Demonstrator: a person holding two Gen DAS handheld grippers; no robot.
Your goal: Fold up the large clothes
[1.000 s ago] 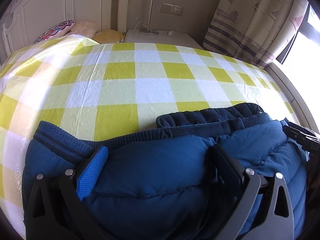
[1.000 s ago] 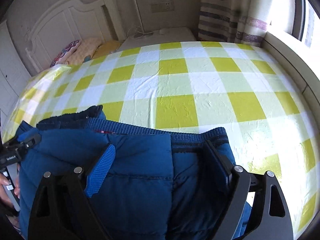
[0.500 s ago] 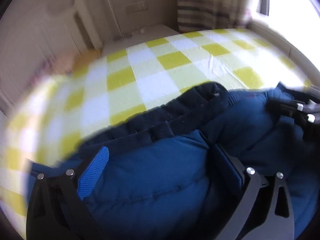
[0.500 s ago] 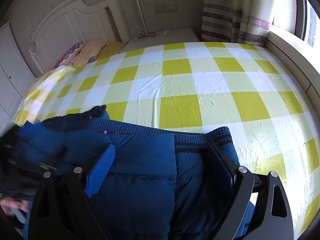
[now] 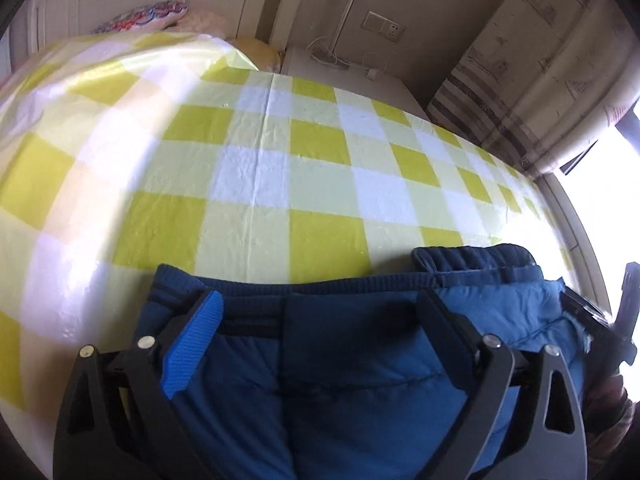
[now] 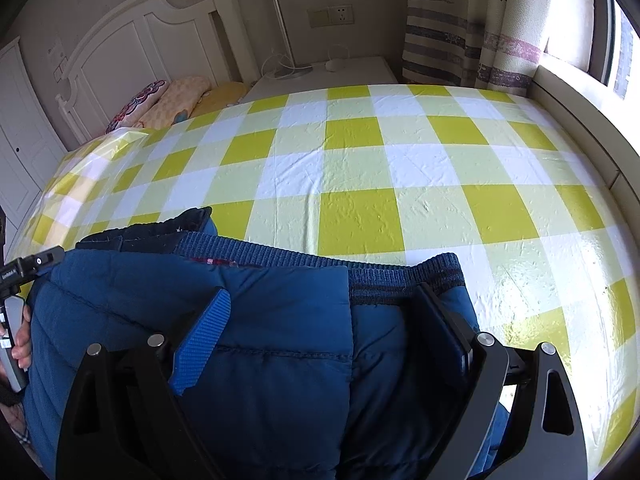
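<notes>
Yellow-and-white checked oilcloth (image 6: 360, 224) covers the bed, glossy and faintly crinkled, with a white headboard (image 6: 132, 60) and striped curtains (image 6: 480, 28) at the back. On the near edge lies the blue padded jacket (image 6: 280, 320), puffy, stitched in quilted bands, its ribbed knit hem (image 6: 400, 276) running side to side across both views, so the long axis lies crosswise to the tongs. Right gripper (image 6: 320, 340) hangs wide, spread over the jacket's right end, pads not visibly pinching the cloth. Left gripper (image 5: 320, 336) sits over the left end, near the darker ribbed collar (image 5: 472, 256); its jaws are closing, with fabric between them but no squeeze showing yet. Each hand has its own end, and the jacket lies directly below and ahead of both. My read: the coming move needs both ends gripped evenly, since slippery padding could bunch or slide on that slick cloth.
</notes>
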